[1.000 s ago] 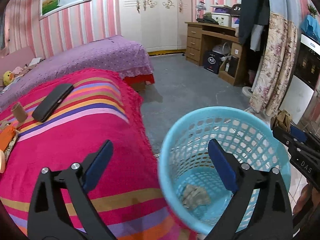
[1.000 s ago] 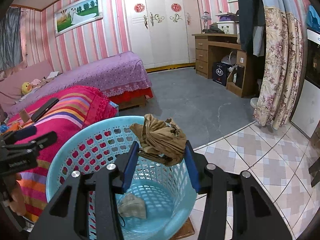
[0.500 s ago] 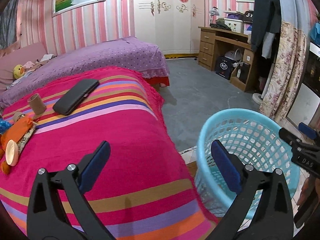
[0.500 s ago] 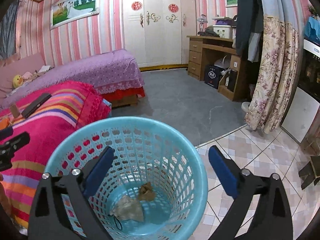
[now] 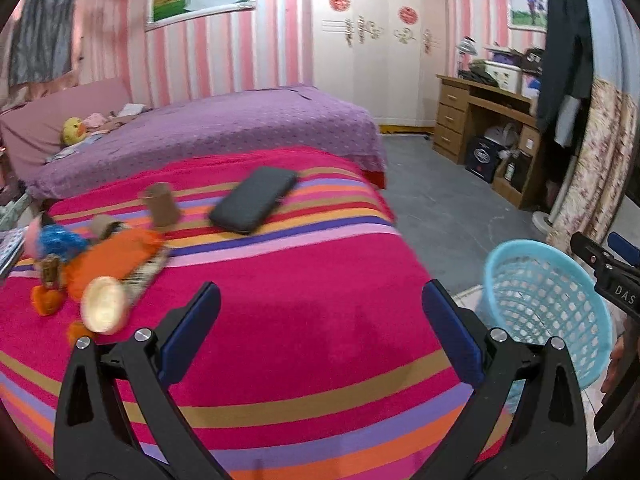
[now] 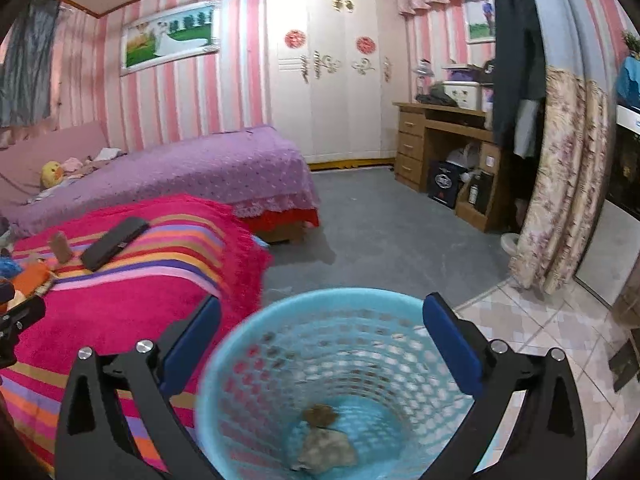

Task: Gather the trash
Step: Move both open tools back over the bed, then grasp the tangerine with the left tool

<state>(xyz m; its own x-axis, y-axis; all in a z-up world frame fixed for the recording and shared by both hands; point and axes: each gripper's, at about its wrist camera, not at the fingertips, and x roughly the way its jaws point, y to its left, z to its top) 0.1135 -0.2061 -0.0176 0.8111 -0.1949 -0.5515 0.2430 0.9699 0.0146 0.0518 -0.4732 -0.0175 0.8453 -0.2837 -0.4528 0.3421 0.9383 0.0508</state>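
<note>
A light blue plastic basket (image 6: 340, 380) stands on the floor beside the striped bed; two crumpled brown scraps (image 6: 324, 440) lie in its bottom. My right gripper (image 6: 322, 344) is open and empty just above the basket's rim. My left gripper (image 5: 320, 332) is open and empty over the pink striped blanket (image 5: 300, 280). On the blanket at the left lie a cardboard tube (image 5: 162, 204), an orange wrapper (image 5: 116, 256), a blue crumpled piece (image 5: 60, 242) and a pale round lid (image 5: 104, 310). The basket also shows at the right in the left wrist view (image 5: 548, 300).
A black flat case (image 5: 254, 200) lies on the blanket. A purple bed (image 5: 208, 128) stands behind, a wooden desk (image 6: 448, 152) and a floral curtain (image 6: 560, 200) to the right. Grey floor (image 6: 380, 232) and tiles lie around the basket.
My right gripper opened and dropped the brown scrap into the basket. My left gripper swung left from the basket to over the blanket, toward the litter.
</note>
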